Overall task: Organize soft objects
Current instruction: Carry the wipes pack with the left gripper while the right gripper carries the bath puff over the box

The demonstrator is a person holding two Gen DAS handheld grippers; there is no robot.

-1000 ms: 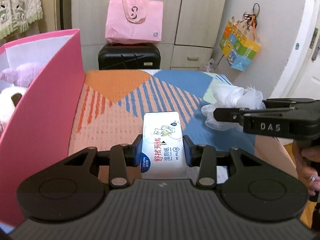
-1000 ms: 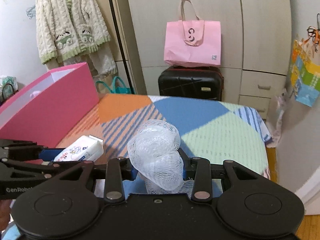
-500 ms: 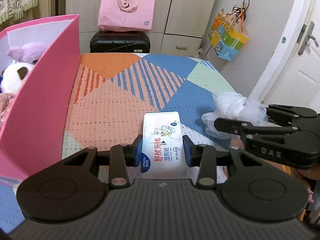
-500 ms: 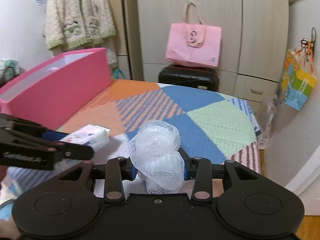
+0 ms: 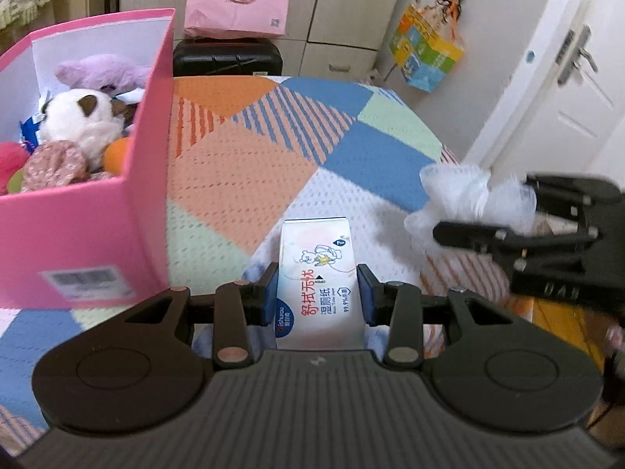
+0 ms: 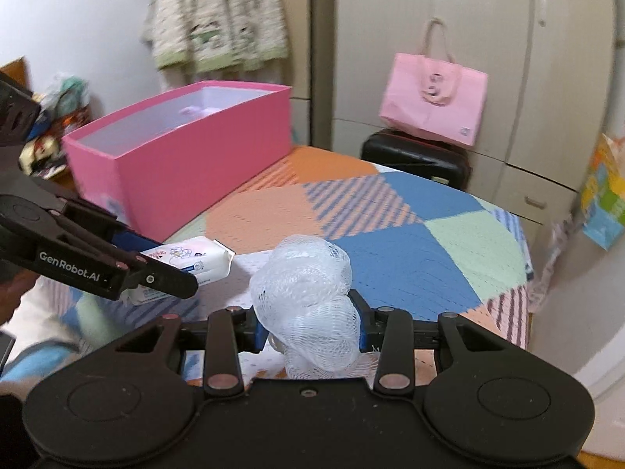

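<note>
Left wrist alone shows plush toys (image 5: 78, 117) inside the pink box (image 5: 86, 234).

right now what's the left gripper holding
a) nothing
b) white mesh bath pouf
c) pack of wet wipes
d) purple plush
c, the left gripper has its blue pads pressed on either side of the white pack of wet wipes, while the right gripper holds the mesh pouf.

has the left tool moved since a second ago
Yes. The left tool, shut on the wipes, has backed away from the suitcase; the box's inside now shows.
</note>
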